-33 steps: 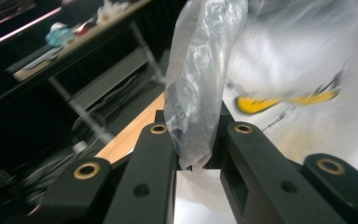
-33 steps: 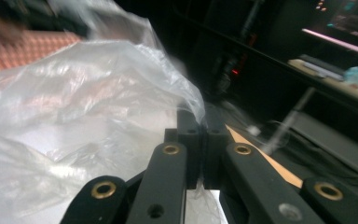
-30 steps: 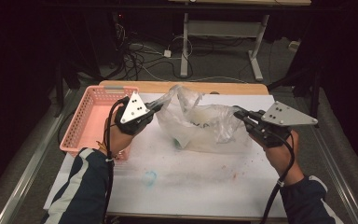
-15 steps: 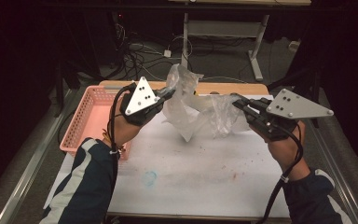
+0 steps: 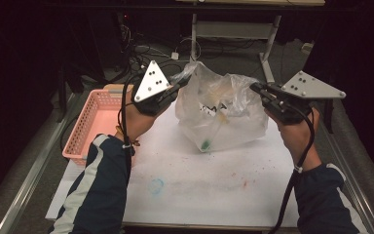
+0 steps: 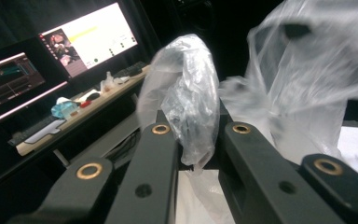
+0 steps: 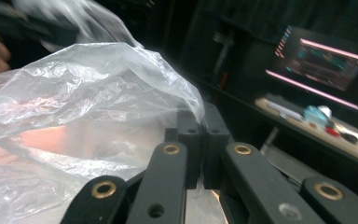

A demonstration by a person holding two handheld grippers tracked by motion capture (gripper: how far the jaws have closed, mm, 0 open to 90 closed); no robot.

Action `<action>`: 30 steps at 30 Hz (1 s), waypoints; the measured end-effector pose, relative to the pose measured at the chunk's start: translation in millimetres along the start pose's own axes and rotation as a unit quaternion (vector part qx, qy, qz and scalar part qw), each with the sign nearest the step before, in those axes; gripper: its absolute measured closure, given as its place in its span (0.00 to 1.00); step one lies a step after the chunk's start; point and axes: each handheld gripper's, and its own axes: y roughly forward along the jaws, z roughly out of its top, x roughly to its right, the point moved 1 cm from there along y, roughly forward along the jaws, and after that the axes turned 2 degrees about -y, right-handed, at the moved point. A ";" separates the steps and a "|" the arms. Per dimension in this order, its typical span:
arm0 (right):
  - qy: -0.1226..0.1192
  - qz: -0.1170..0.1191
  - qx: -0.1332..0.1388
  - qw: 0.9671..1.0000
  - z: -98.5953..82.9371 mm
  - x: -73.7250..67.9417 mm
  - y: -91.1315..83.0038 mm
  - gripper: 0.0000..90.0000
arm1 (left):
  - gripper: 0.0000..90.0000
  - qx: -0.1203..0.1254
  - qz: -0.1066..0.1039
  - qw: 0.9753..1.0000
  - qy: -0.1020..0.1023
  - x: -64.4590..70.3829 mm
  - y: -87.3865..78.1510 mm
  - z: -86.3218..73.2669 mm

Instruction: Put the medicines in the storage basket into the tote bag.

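Since a second ago you had lifted the clear plastic bag (image 5: 221,109) off the counter (image 5: 209,185): back then it lay slumped on the white sheet between your hands, and at this moment it hung in the air, stretched between both grippers with its bottom just above the surface. Both your hands had also risen and drawn a little farther apart. The counter was covered in white paper marked with faint green and red smudges, and a pink basket (image 5: 95,124) sat at its left edge, beside your left forearm. Beyond the far edge the room was dark, with cables on the floor and the legs of a light-coloured desk (image 5: 268,39); the gripper views showed lit monitors (image 6: 91,37) and a cluttered shelf off to the side. Your left gripper (image 5: 177,87) was closed down narrow on a bunched fold of the bag's left top corner, the plastic pinched between its jaws in the left gripper view (image 6: 193,121). Your right gripper (image 5: 258,90) had its jaws pressed together on the bag's right edge (image 7: 198,112). Small items lay in the bag's lowest corner, too blurred to tell apart.
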 end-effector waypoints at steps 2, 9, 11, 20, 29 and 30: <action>0.012 -0.007 -0.013 1.000 -7.0 6.9 7.5 1.00 | 0.94 0.002 -0.003 1.000 0.006 1.4 3.8 6.4; 0.029 -0.023 -0.054 0.998 -28.2 19.8 31.0 1.00 | 0.94 -0.038 0.010 0.999 0.004 -2.9 42.1 -4.4; 0.039 -0.025 -0.065 0.997 -34.6 24.8 38.4 1.00 | 0.94 -0.048 0.015 0.999 -0.008 -8.3 51.7 -12.0; 0.026 -0.074 -0.129 0.989 -57.7 44.8 66.3 1.00 | 0.94 -0.078 0.069 0.994 -0.032 -36.4 78.5 -38.2; 0.022 -0.118 -0.140 0.983 -50.0 67.9 73.6 1.00 | 0.94 -0.080 0.114 0.989 -0.042 -64.7 77.5 -36.3; 0.024 -0.119 -0.140 0.983 -49.0 70.3 74.4 1.00 | 0.94 -0.084 0.118 0.989 -0.041 -67.4 77.6 -34.9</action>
